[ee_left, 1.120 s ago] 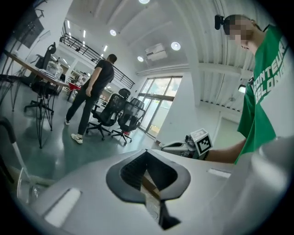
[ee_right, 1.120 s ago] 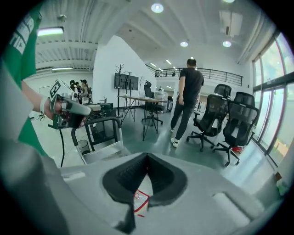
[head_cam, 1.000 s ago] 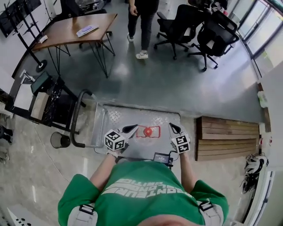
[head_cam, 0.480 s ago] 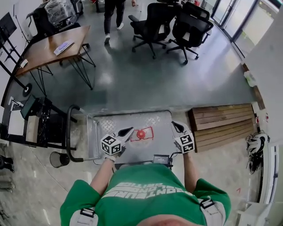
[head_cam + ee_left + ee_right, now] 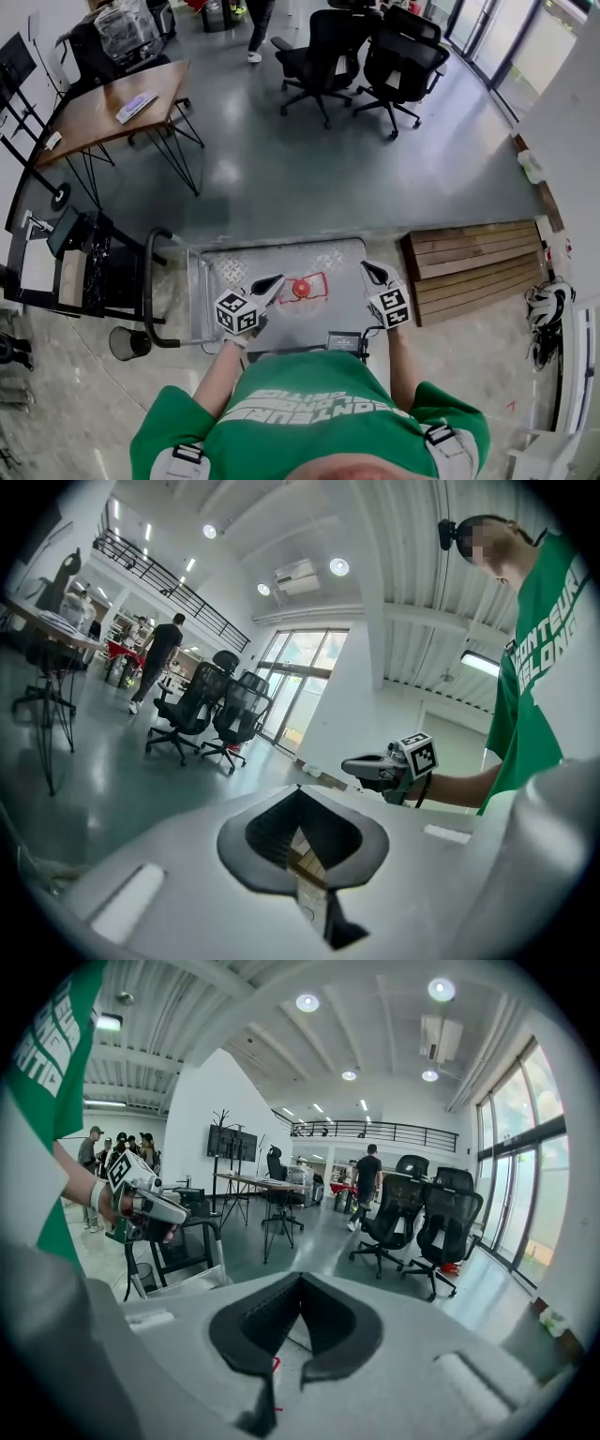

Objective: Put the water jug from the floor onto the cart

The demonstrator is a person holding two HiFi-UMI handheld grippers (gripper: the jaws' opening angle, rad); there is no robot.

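Red-capped item unmoved on cart; left gripper, right gripper both closed, empty, barely shifted, so jug probably placed

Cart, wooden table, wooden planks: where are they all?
cart [image 5: 281,258], head view, bare metal deck.
wooden table [image 5: 94,120], head view, bare tabletop.
wooden planks [image 5: 473,258], head view, a middle plank.
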